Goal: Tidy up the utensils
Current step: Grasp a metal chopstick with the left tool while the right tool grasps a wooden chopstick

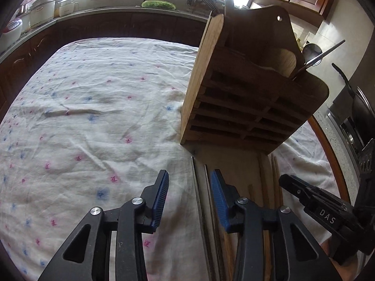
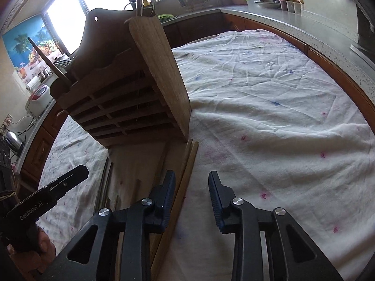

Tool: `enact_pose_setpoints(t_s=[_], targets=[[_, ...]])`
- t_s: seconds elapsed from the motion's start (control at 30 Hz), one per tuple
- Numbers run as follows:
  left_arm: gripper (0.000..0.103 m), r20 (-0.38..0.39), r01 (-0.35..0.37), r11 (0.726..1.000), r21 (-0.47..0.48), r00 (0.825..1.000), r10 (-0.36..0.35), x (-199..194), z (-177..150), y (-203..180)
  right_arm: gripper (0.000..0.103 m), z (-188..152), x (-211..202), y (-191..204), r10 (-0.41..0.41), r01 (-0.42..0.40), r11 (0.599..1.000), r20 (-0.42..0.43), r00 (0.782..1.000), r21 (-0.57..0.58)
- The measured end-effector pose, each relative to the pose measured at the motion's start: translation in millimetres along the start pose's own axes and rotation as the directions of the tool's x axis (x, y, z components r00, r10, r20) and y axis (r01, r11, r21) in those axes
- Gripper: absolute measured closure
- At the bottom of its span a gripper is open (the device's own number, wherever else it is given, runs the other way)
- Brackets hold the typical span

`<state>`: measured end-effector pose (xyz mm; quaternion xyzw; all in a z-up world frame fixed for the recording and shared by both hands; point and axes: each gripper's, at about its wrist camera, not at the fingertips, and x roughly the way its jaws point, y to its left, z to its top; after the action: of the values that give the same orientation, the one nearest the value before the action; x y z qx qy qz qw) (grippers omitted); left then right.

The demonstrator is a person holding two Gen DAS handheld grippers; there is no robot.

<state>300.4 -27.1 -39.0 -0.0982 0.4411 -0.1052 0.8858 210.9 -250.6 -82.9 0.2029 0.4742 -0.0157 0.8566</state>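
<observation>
Both claws over chopsticks, nothing gripped yet.

Your left gripper (image 1: 189, 187) is part open, astride the metal chopsticks (image 1: 201, 199); pads not pressing, far as the view shows. Right gripper (image 2: 192, 187) also part open & empty; the wooden chopsticks (image 2: 185, 175) lie just by its left finger. Both pairs run lengthwise away from you toward the wooden utensil holder (image 1: 234, 107) on the tablecloth (image 1: 93, 117).

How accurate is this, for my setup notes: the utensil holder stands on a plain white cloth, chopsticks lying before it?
Not plain: the cloth carries pink and blue marks, per the left wrist view. Holder and chopsticks are as stated.
</observation>
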Motion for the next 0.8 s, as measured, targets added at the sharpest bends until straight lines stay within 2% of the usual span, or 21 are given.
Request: enact_pose_setpoints(t_s=[0.1,0.17,0.3,0.37,0.5,0.6,0.7,0.8], targets=[[0.072,-0.032,-0.022,1.000,0.020,0.999,0.022,14.0,1.8,-3.6,0.082,1.6,6.3,1.9,-0.024,0.024,0.999,-0.010,1.000,-0.023],[0.073,-0.026,-0.043,0.998,0.051,0.999,0.044,18.3,0.8,-7.0,0.086,1.5,7.0,3.1,-0.038,0.037,0.998,-0.012,0.999,-0.043],[0.077,-0.029,-0.071,0.989,0.126,0.997,0.075,18.4,-5.8,-14.0,0.089,-3.7,3.6,4.2,-0.052,0.051,0.996,-0.018,0.998,-0.079],[0.080,-0.033,-0.063,0.988,0.142,0.997,0.068,12.9,-13.4,-11.4,0.092,-10.2,-1.7,2.0,-0.051,0.049,0.995,-0.022,0.998,-0.092],[0.083,-0.056,-0.022,0.993,0.114,0.998,0.029,1.5,-23.9,0.4,0.092,-25.7,-17.5,-5.5,-0.050,0.046,0.993,-0.032,0.998,-0.104],[0.083,-0.069,-0.012,0.997,0.081,0.997,0.017,4.0,-19.5,3.5,0.092,-29.3,-23.5,-11.8,-0.046,0.043,0.995,-0.030,0.999,-0.085],[0.082,-0.079,-0.027,0.998,0.063,0.996,0.032,7.7,-11.1,1.1,0.090,-23.3,-19.5,-16.3,-0.040,0.039,0.998,-0.029,0.999,-0.047],[0.082,-0.072,-0.055,0.995,0.087,0.995,0.062,14.2,-4.1,-3.8,0.090,-16.7,-12.0,-14.2,-0.052,0.051,0.998,-0.022,0.998,-0.036]])
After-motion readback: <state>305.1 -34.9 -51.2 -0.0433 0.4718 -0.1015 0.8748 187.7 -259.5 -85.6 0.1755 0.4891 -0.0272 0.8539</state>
